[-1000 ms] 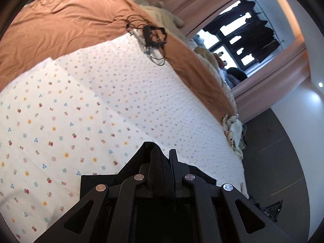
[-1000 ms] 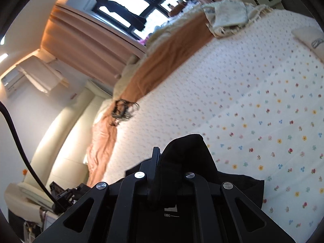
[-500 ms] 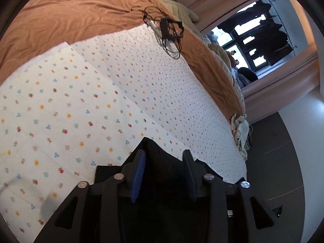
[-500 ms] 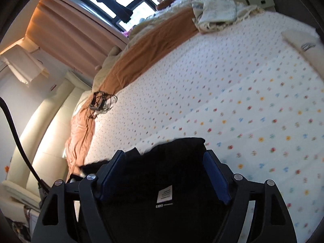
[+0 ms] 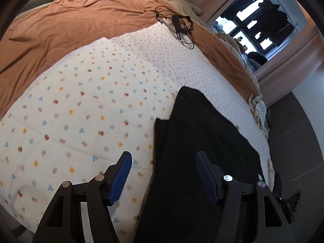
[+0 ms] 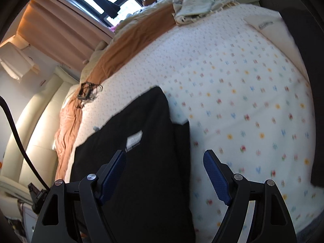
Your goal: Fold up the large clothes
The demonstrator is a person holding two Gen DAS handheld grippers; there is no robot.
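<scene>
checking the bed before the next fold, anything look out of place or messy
A tangle of black cables with a small device lies on the bed where the floral sheet meets the orange blanket. The black garment lies flat, white label showing; both grippers are open.

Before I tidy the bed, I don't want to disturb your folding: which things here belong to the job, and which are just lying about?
Belongs to the job:
black garment, lying flat on the floral sheet
left gripper and right gripper, both open

Just lying about:
tangle of black cables
orange blanket
cream bundle of cloth
</scene>
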